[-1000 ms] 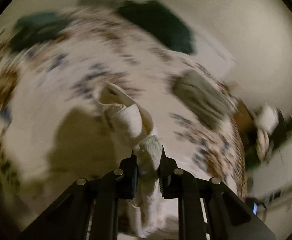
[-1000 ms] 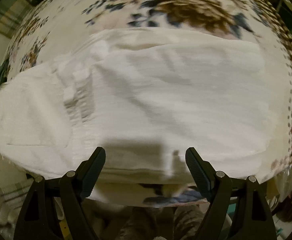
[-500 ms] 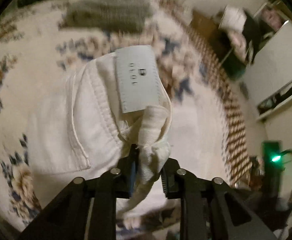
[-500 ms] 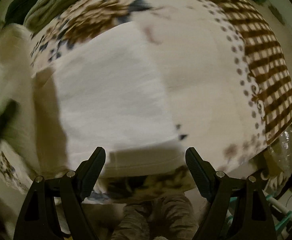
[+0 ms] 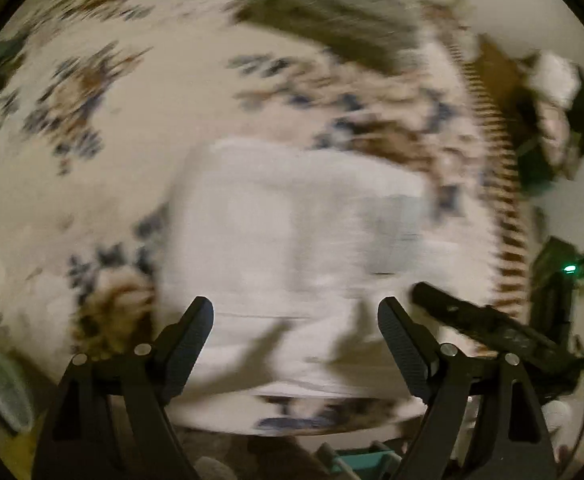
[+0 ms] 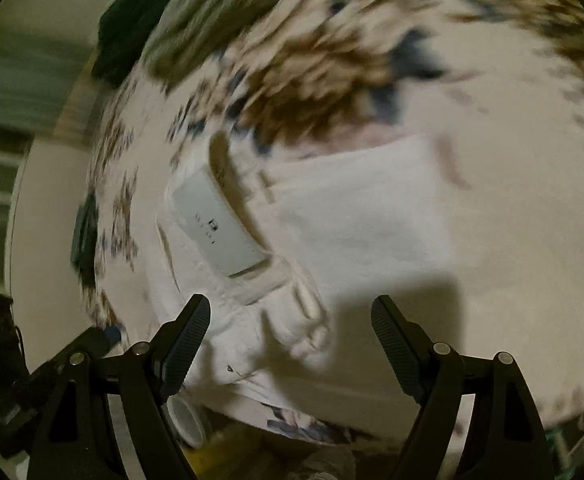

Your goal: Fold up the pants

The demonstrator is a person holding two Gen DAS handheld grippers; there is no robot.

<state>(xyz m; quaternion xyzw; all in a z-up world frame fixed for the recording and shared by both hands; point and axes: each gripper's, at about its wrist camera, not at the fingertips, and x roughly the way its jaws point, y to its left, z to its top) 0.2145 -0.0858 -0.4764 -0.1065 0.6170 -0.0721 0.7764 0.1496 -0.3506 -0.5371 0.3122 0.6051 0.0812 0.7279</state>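
Note:
The white pants (image 5: 292, 248) lie folded into a compact rectangle on the flower-patterned bedspread (image 5: 72, 92), near its front edge. In the right wrist view the pants (image 6: 352, 216) show their waistband and a grey label (image 6: 220, 224) on top at the left. My left gripper (image 5: 295, 344) is open and empty just above the near edge of the pants. My right gripper (image 6: 291, 340) is open and empty over the waistband end. The right gripper's black body also shows in the left wrist view (image 5: 488, 328), at the lower right. Both views are motion-blurred.
A folded grey-green garment (image 5: 332, 28) lies at the far side of the bed; it also shows in the right wrist view (image 6: 208, 12) with a dark green item (image 6: 128, 28) beside it. The bed's checked border (image 5: 504, 200) runs along the right. A white cup (image 6: 188, 420) stands below the bed edge.
My left gripper has let go of the pants' waistband and opened; the pants now lie flat and folded. Both grippers have swung over the folded pile.

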